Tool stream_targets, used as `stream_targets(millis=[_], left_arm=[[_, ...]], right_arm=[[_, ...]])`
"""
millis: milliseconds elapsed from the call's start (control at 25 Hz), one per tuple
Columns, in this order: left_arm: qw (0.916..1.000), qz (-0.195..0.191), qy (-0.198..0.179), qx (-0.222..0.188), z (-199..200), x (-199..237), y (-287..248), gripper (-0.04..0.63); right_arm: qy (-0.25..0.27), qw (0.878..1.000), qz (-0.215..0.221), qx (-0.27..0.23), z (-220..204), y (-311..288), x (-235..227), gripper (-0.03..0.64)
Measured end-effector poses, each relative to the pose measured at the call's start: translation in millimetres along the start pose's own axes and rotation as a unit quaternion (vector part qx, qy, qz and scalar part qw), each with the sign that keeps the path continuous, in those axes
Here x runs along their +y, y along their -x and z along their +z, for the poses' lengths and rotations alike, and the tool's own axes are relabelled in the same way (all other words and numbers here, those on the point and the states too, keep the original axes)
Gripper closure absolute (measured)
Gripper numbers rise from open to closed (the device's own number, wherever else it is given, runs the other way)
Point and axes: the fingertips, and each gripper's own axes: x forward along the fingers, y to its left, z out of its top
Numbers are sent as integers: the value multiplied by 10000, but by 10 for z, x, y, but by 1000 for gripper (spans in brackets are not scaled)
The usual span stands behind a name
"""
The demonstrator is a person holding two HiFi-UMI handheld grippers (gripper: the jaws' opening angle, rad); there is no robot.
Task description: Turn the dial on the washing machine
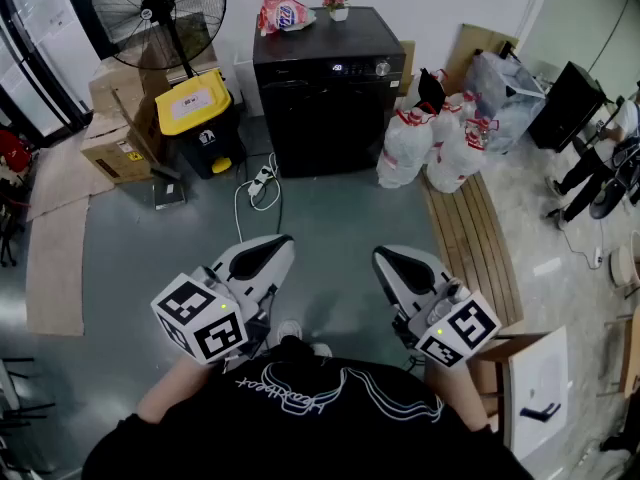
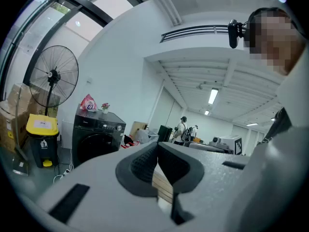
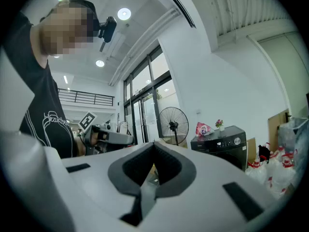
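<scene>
The black front-loading washing machine (image 1: pixel 330 98) stands against the far wall, several steps ahead of me. Its silver dial (image 1: pixel 382 68) sits at the right end of the control strip. The dial also shows small in the left gripper view as dial (image 2: pixel 119 127) and in the right gripper view as dial (image 3: pixel 237 140). My left gripper (image 1: pixel 285 240) and right gripper (image 1: pixel 380 256) are held low in front of my body, side by side, pointing toward the machine and far from it. Both have their jaws pressed together with nothing between them, as seen at left gripper (image 2: pixel 158 151) and right gripper (image 3: pixel 154 153).
A detergent bag (image 1: pixel 284 13) and a small flower pot (image 1: pixel 337 6) rest on the machine's top. A standing fan (image 1: pixel 158 8), a yellow-lidded bin (image 1: pixel 200 118) and cardboard boxes (image 1: pixel 115 138) are to its left. White bags (image 1: pixel 430 143) and wooden slats (image 1: pixel 470 238) are to its right. A power strip (image 1: pixel 262 180) lies on the floor.
</scene>
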Motion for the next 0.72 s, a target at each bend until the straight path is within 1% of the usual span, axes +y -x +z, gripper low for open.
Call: stream_targets(millis=[240, 640, 720], left_arm=[[9998, -58, -169, -69, 25, -241, 1, 589], [9985, -82, -508, -186, 125, -535, 68, 589], [9983, -92, -540, -223, 137, -564, 86, 589]], right_arm=[[169, 9998, -98, -3, 124, 223, 54, 612], [502, 9965, -635, -191, 390, 550, 62, 612], [562, 9958, -702, -186, 418, 583, 62, 601]])
